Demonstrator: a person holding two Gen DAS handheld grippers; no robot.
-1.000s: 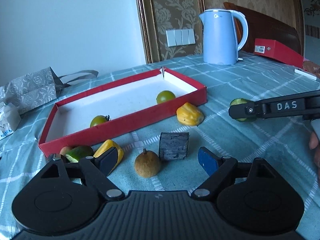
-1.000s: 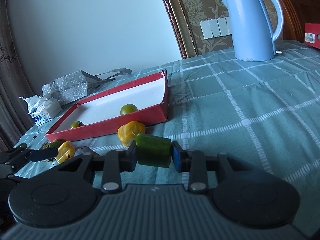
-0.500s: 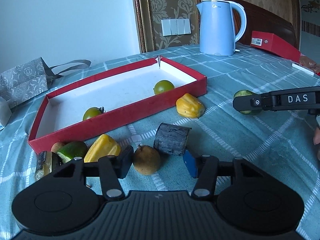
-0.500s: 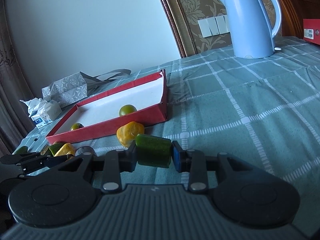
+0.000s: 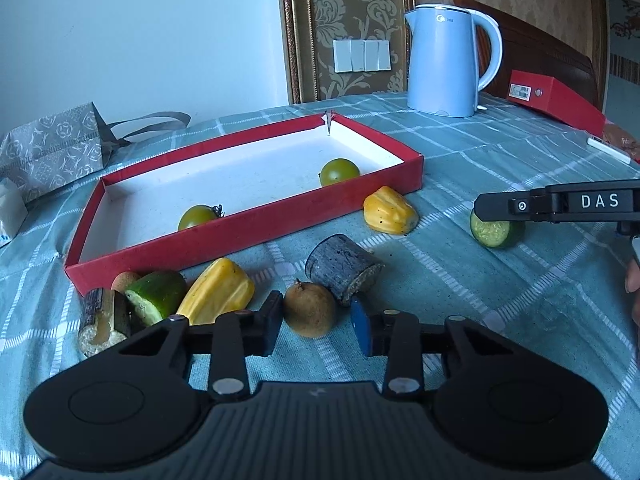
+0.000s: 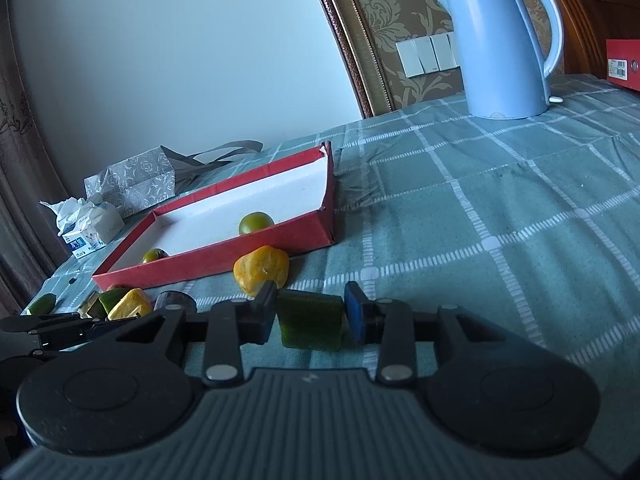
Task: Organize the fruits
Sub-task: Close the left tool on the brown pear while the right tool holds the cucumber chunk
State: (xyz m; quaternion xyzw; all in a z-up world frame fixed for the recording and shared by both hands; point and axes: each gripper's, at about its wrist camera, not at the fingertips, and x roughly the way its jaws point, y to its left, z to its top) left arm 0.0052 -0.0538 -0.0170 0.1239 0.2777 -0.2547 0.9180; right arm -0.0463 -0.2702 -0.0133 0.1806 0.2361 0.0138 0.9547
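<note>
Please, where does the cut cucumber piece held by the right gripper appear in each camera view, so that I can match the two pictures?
Left wrist view: cucumber piece at right edge, mid-height, under the fingers of the right gripper.
Right wrist view: cucumber piece at lower centre, between the two fingers.
Shared landmark: blue kettle, upper right in both.

My left wrist view sits low over the tablecloth [image 5: 500,300], close in, facing the red tray [image 5: 248,236] and the kettle [image 5: 444,60] at the wall. My right wrist view sits equally low, further right, angled left across the same tray [image 6: 224,256]. Both share tray, kettle [image 6: 500,44], gift bag [image 5: 52,148] [image 6: 132,188] and wall switches [image 5: 362,55] [image 6: 432,56].
</note>
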